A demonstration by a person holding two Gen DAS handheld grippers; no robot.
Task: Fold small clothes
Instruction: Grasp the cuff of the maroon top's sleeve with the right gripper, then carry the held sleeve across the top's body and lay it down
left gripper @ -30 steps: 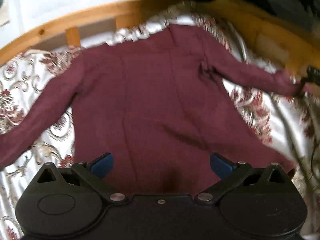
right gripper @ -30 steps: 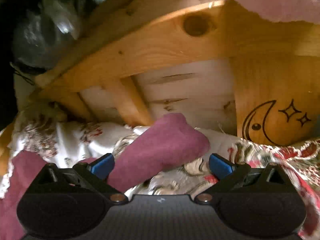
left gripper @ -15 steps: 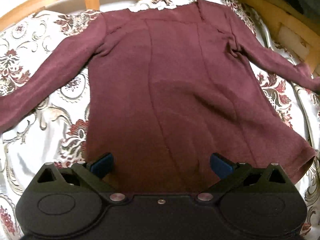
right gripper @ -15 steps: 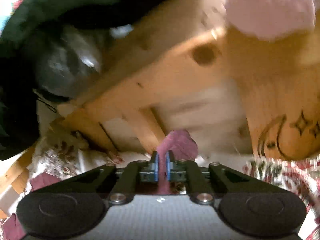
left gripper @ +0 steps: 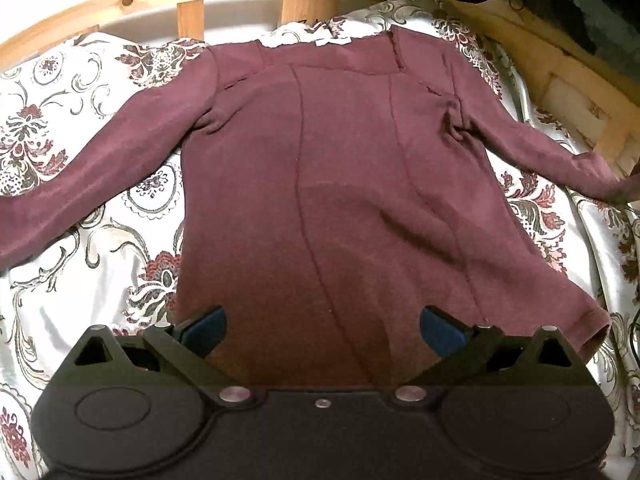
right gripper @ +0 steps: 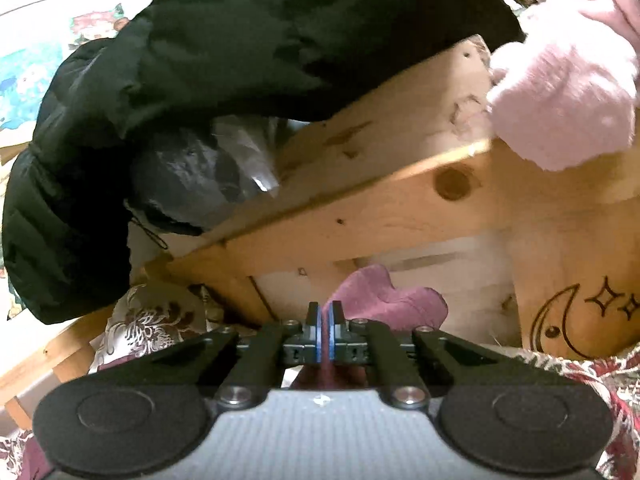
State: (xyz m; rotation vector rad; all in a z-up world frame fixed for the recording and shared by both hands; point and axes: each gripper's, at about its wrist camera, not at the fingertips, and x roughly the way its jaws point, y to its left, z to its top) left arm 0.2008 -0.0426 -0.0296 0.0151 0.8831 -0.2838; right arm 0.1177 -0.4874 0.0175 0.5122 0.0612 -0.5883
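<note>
Warm dim indoor light, fisheye bending at edges, soft focus, dark vignetted corners, slight blur.

Long-sleeve top (left gripper: 340, 184): solid maroon, no print. Bedspread (left gripper: 80, 272): satin white/cream w/ dk red florals, grey-gold scrollwork. Bed frame (left gripper: 188, 20): pale natural pine, brown knots; end panel (right gripper: 576, 292) w/ dk line-drawn crescent moon + 2 stars. Puffer jacket (right gripper: 240, 40): black, quilted. Fleece item (right gripper: 568, 92): pale pink, fuzzy. Left tongs (left gripper: 322, 332): black body, blue pads. Right tongs (right gripper: 324, 332): black arms, blue pads, grey ribbed housing.
</note>
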